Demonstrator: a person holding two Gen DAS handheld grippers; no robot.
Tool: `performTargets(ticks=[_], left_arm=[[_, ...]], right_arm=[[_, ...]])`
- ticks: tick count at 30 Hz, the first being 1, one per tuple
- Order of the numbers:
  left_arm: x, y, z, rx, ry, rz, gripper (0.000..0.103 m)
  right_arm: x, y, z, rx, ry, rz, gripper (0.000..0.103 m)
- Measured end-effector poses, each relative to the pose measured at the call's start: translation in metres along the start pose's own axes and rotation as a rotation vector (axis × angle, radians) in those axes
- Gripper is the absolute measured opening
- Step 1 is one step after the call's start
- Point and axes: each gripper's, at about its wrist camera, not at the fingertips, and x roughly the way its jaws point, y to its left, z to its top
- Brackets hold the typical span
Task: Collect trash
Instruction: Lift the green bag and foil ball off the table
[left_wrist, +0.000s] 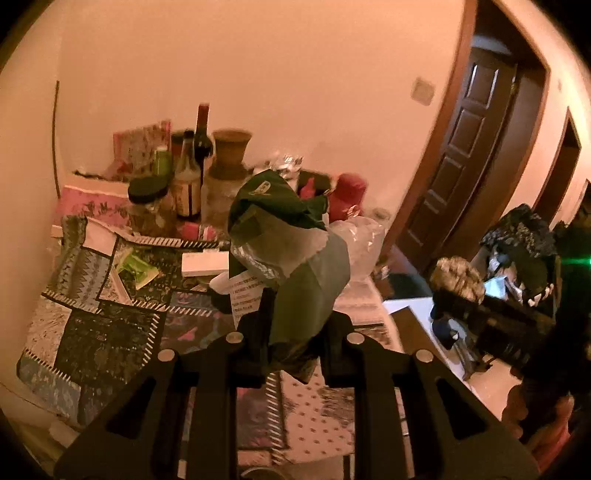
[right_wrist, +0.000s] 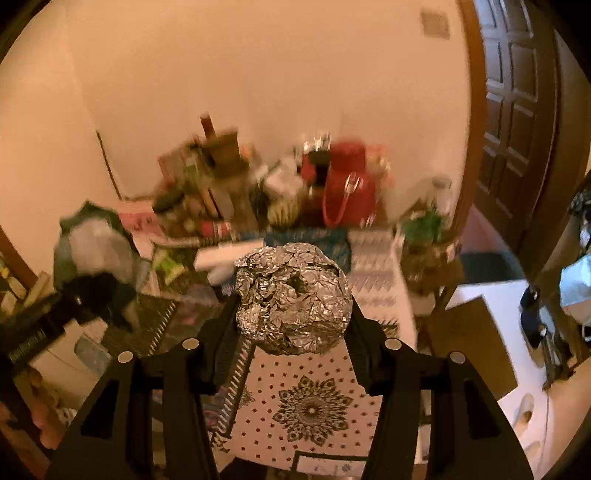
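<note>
My left gripper is shut on a green plastic trash bag and holds it up above the patterned tablecloth. The bag's mouth gapes at the top, with clear plastic and a printed paper slip showing. My right gripper is shut on a crumpled ball of aluminium foil and holds it above the table. In the left wrist view the foil ball and right gripper hang to the right of the bag. In the right wrist view the bag is at the left.
Bottles, jars, a clay pot and a red container crowd the table's back by the wall. A white box and green wrapper lie on the cloth. A brown door stands at right.
</note>
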Motion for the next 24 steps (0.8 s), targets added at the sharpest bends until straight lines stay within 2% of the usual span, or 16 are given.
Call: performTargets(ticks=[6,13,24], left_arm=[[-0.062,-0.031,-0.007,0.028,-0.084,-0.018,0.020],[-0.115,-0.044,-0.019,0.083,-0.149,-0.029,0.020],[-0.190,-0.025,-0.066,0.114,-0.153,-0.113,0.020]], right_arm=[[-0.066,0.013,0.000,-0.028,-0.118,0.023,0.049],[-0.115,0.032,-0.017,-0.040,-0.211,0.019,0.049],[-0.163,0.074,-0.071,0.003,-0.211,-0.013,0.049]])
